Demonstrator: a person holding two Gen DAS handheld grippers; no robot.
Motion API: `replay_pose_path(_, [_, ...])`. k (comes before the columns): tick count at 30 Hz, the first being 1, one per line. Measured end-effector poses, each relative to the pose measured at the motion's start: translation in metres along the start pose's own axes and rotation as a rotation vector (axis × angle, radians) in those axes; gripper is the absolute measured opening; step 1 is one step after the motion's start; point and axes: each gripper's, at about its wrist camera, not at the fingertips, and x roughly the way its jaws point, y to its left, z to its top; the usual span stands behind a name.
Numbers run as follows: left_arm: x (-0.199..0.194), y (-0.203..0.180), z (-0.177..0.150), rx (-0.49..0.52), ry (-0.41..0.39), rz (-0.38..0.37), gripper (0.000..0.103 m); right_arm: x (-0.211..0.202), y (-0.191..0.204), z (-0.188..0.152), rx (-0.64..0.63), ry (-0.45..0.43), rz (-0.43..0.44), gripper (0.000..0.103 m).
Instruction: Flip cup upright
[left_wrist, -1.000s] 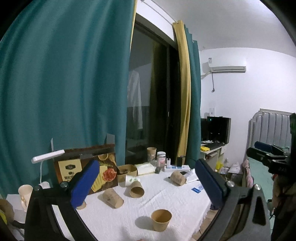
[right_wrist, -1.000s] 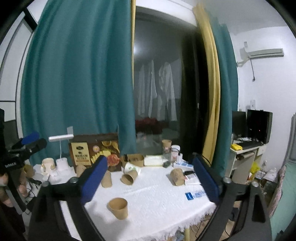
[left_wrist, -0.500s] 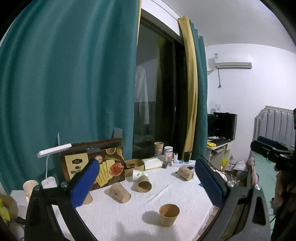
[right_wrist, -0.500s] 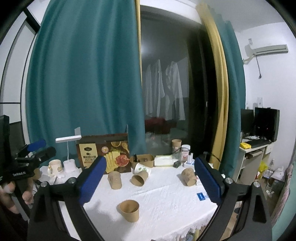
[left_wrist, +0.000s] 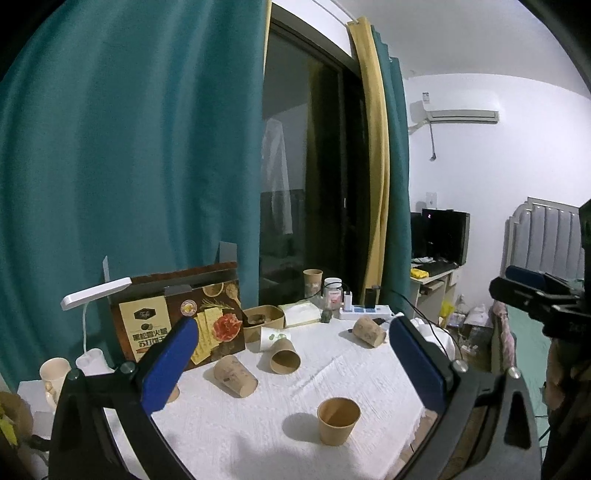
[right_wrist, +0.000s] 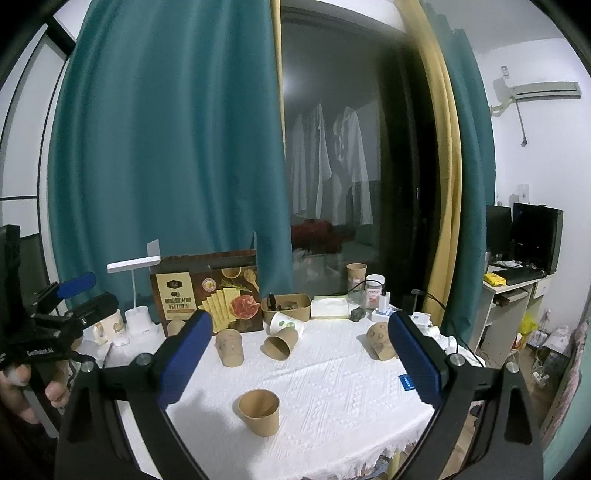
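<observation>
A brown paper cup stands upright near the front of the white-clothed table. Three more brown cups lie on their sides behind it: one at the left, one in the middle, one at the right. My left gripper is open and empty, held above the table. My right gripper is also open and empty, back from the cups.
A biscuit box, a white desk lamp, a brown bowl, a white cup, a jar and a power strip line the table's back. Teal curtains hang behind. A desk with a monitor stands at the right.
Both views have shifted so the table and cups sit higher and further left. The cups have not moved. Both grippers stay open.
</observation>
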Motion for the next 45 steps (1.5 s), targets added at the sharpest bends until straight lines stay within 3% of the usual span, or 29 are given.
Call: replay_pose_path(45, [0.0004,-0.0028,0.0038,-0.007,0.001,-0.003,0.103,0.0049,-0.0029,-0.0068,0.002,0.013,0.011,0.095])
